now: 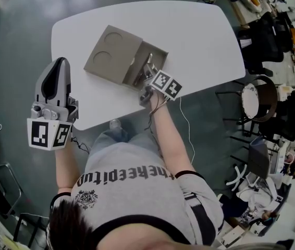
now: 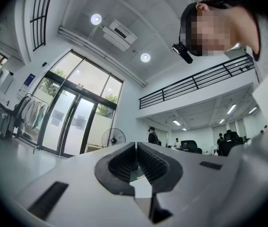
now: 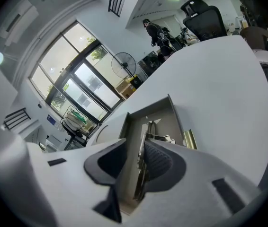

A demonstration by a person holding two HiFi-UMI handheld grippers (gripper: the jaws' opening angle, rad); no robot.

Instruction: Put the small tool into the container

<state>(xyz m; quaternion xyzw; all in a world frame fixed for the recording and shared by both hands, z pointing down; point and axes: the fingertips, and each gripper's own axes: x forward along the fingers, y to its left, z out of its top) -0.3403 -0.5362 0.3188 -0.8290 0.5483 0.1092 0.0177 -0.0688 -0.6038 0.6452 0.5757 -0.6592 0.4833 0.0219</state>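
A taupe container (image 1: 111, 53) lies open on the white table (image 1: 199, 40), its flat lid with two round recesses spread to the left. My right gripper (image 1: 148, 73) reaches into the open compartment at its near right end. In the right gripper view a slim metal tool (image 3: 148, 129) lies in the container (image 3: 165, 119), running between the jaws of the right gripper (image 3: 135, 145), close along the right pad; the jaws stand apart and open. My left gripper (image 1: 60, 61) hangs off the table's left side, pointing up and away, and the left gripper (image 2: 136, 145) is shut on nothing.
The container sits near the table's front edge, just ahead of the person's lap. A brass latch (image 3: 189, 138) shows on the container's right wall. Chairs (image 1: 257, 100) and clutter crowd the floor to the right. A standing fan (image 3: 124, 63) is far behind.
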